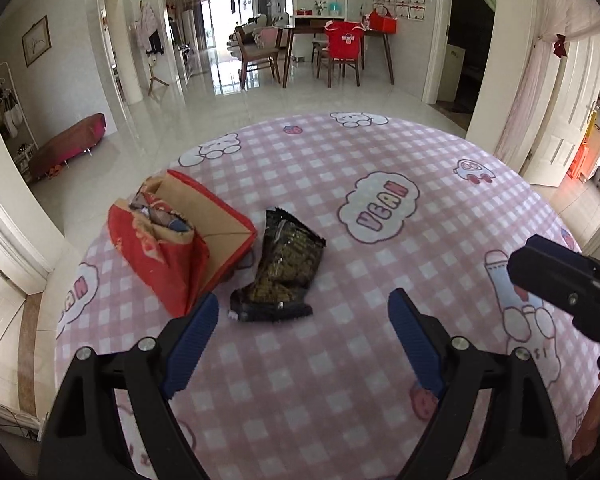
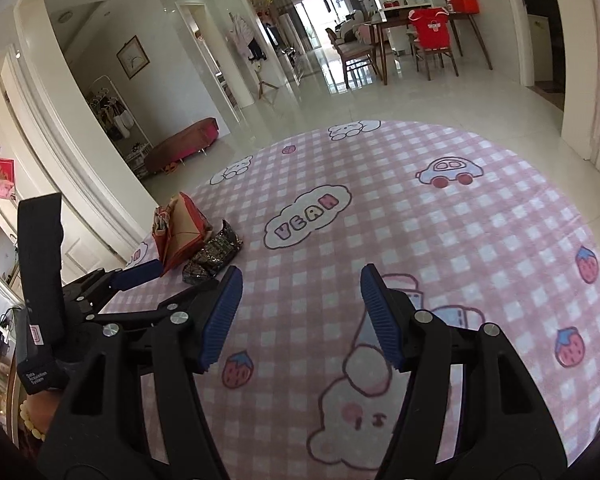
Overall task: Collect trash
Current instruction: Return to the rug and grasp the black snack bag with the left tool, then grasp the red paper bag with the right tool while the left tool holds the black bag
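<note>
Here's the trash: a crumpled black snack wrapper (image 1: 279, 268) lying flat on the pink checked tabletop (image 1: 380, 280), just left of centre in the left wrist view. Touching its left edge is a red paper bag (image 1: 168, 248), slumped on its side with the mouth gaping towards the upper left of the frame, and there's crumpled rubbish (image 1: 160, 216) already tucked inside, so that bag looks like the collection point. Handy, the two lying side by side: a short hop from cloth to bag.

The left gripper (image 1: 302, 312) sits just below the wrapper, blue fingers (image 1: 192, 340) spread wide, nothing between them, framing the wrapper as if lining up a pick. The right gripper (image 2: 300, 312) is aimed at bare cloth and cartoon prints at the lower centre of its own frame, well apart from the wrapper, fingers about half spread and empty. From the left view, it pokes in at the right edge.
</note>
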